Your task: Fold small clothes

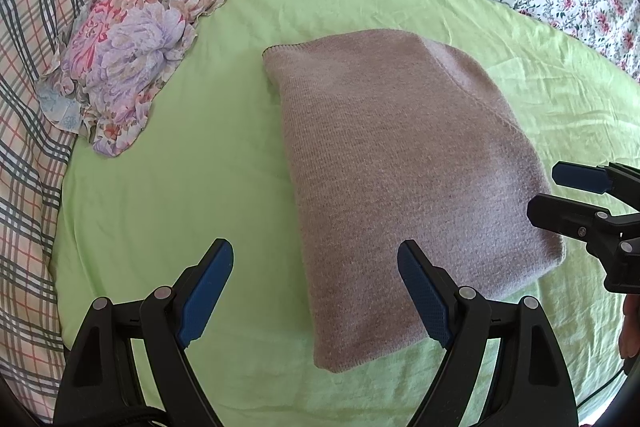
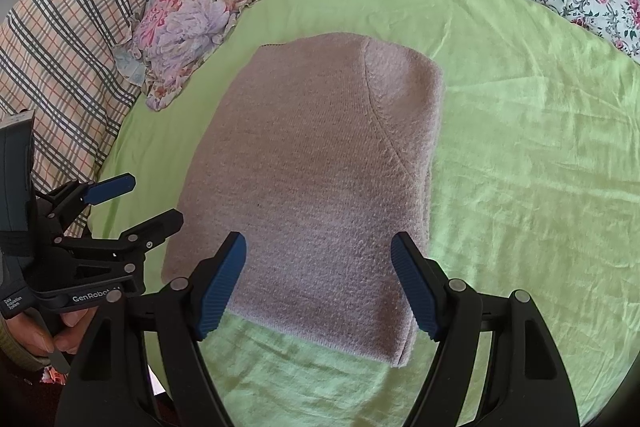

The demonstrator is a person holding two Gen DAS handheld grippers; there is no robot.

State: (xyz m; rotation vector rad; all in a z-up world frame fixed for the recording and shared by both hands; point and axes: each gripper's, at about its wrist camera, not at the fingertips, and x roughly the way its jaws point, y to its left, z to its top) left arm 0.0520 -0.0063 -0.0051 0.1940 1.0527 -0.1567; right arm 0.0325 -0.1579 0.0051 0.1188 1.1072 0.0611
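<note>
1. The folded sweater [image 2: 312, 187] at frame centre is a fuzzy, matt mauve knit with fine ribbing.
2. The green sheet [image 2: 520, 147] under it is thin, creased matt cloth.
3. The floral pillow [image 1: 132, 47], upper left, is soft printed fabric.
4. The right gripper [image 2: 318, 283] has matt black plastic arms, ridged blue pads and dull metal rivets.

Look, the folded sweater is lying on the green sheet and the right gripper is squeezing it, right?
Not quite. The folded sweater does lie on the green sheet, but the right gripper isn't squeezing it. The right wrist view shows its blue fingers spread wide open above it.
</note>
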